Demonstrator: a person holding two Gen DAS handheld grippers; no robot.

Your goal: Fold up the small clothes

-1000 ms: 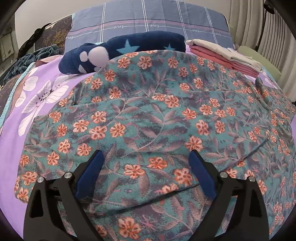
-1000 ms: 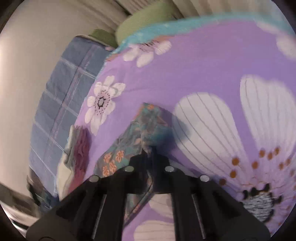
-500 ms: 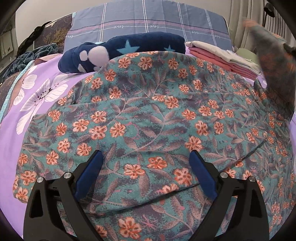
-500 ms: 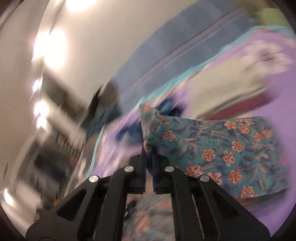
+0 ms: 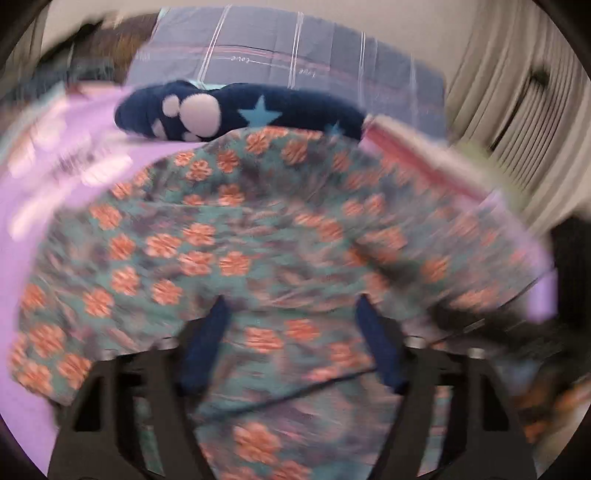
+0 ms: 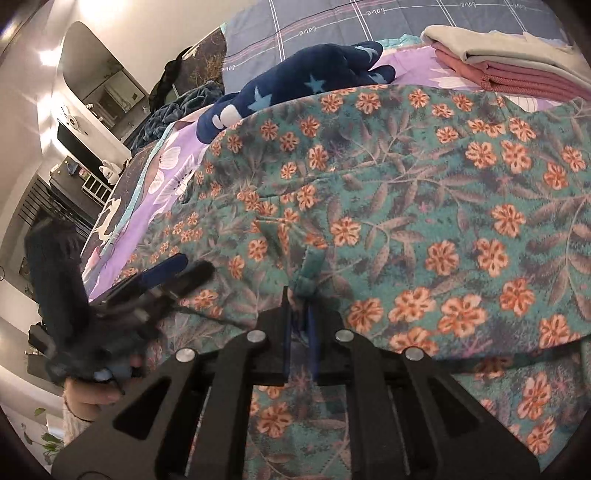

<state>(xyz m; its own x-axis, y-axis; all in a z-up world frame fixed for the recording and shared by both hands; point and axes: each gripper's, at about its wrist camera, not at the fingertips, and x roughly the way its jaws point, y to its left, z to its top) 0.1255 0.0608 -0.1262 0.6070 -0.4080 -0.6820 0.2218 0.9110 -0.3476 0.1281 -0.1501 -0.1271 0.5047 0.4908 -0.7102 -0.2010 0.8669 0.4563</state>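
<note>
A teal garment with orange flowers [image 6: 424,206] lies spread on the purple bed cover [image 6: 173,162]. Its right side is folded over onto the middle. My right gripper [image 6: 299,295] is shut on a corner of the garment [image 6: 308,273], low over the cloth's middle. My left gripper [image 5: 293,317] is open with its blue pads [image 5: 207,332] just above the garment [image 5: 229,229]; that view is blurred by motion. The left gripper also shows in the right wrist view [image 6: 170,273], at the garment's left edge, held by a hand.
A navy plush with stars [image 6: 303,88] lies behind the garment. A stack of folded pink and beige clothes [image 6: 517,70] sits at the back right. A blue checked pillow [image 6: 369,22] lies at the head. Dark furniture and shelves [image 6: 74,184] stand left of the bed.
My right gripper lifted the garment's right corner off the bed and carried it over to the middle, folding that side in. My left gripper has started moving, blurring its view.
</note>
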